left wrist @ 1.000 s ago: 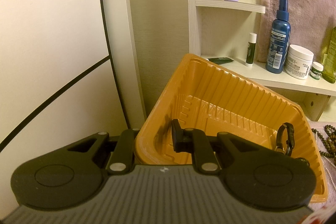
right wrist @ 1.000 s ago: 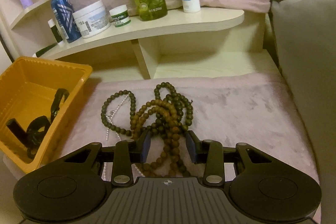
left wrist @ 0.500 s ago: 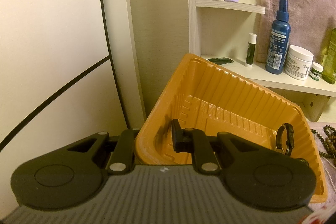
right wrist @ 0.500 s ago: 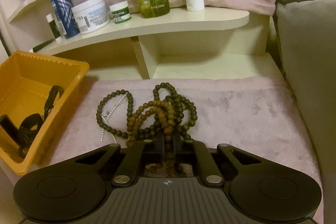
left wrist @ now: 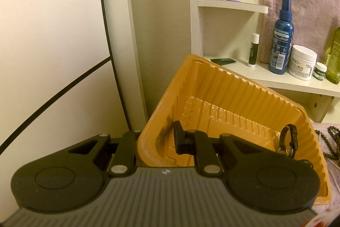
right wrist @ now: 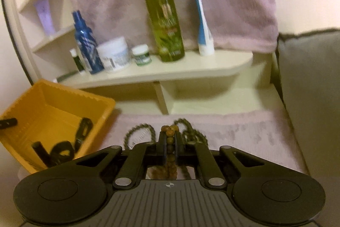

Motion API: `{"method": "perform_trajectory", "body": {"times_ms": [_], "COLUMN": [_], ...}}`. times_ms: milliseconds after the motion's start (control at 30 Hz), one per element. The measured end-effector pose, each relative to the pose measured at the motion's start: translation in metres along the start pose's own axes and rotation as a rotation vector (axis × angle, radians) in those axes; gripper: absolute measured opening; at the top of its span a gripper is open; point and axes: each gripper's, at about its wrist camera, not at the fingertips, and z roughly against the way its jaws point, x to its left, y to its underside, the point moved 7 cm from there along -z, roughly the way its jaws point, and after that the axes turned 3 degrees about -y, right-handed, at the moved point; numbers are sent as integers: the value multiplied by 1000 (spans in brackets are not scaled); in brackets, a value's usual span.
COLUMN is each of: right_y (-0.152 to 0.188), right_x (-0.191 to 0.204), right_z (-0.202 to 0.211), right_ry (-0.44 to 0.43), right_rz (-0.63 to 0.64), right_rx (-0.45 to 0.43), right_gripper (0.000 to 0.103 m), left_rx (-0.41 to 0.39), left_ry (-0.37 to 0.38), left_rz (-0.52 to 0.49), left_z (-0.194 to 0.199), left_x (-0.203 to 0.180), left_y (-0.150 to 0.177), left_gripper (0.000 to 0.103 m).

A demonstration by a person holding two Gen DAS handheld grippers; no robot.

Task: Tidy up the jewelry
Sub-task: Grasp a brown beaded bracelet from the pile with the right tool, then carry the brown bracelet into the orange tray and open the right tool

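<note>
Brown bead necklace (right wrist: 169,143) is clamped between the nearly closed fingers of the right gripper (right wrist: 169,149), above the pink mat (right wrist: 244,131); darker bead strands (right wrist: 191,133) lie just beyond. Free mat is seen to the right, bounded by a grey cushion (right wrist: 310,86). Orange tray (right wrist: 53,99) sits left, black watch (left wrist: 289,140) inside. Only the left view shows the left gripper (left wrist: 156,139) gripping the tray's near rim (left wrist: 146,146), one finger inside, one outside.

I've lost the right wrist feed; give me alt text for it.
The right gripper is shut on a strand of brown wooden beads, with darker bead strands behind on pink cloth. An orange plastic tray holding a black strap sits left.
</note>
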Motion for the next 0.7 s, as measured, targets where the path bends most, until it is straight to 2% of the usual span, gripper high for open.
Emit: {"method": "perform_trajectory", "body": {"times_ms": [467,700], "right_y": [-44,-55], "right_x": [70,117], "right_z": [24,13], "right_ry": [-136,-257], "right_rz": [86,92], "right_rx": [-64,-65], "right_gripper": [7,7], "left_rx": [-2,0], "left_ry": [9,13], "left_rz": [9,15], "left_z": [3,4], "left_x": [1,2], "left_y": [-1,-2], "left_gripper": [14,14]}}
